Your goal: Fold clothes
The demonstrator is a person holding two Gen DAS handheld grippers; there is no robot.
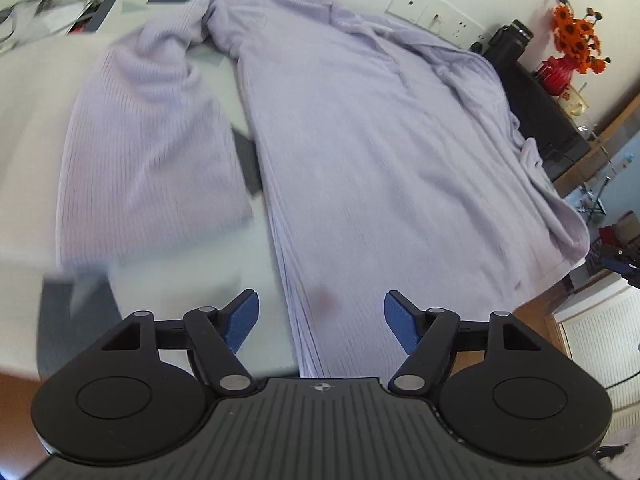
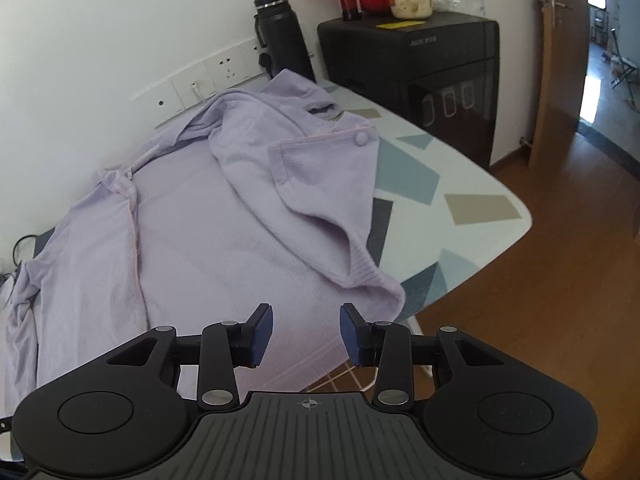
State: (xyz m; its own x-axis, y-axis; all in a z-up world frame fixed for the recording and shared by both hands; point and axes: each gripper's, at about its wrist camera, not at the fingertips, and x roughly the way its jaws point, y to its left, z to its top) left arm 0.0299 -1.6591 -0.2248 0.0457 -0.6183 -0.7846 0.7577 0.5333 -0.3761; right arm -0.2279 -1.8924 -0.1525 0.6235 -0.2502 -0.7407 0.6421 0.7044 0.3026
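Both jaws gape empty: left gripper (image 1: 320,320) and right gripper (image 2: 306,336) above the shirt (image 1: 360,140). Its sleeve (image 2: 360,272) overhangs the table (image 2: 460,184) edge; grabbing there could drag everything off.

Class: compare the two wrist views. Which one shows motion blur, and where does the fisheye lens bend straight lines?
Left wrist view: the lavender garment and the table are smeared. Right wrist view: sharper; the door frame bows. Both: dark rounded corners.
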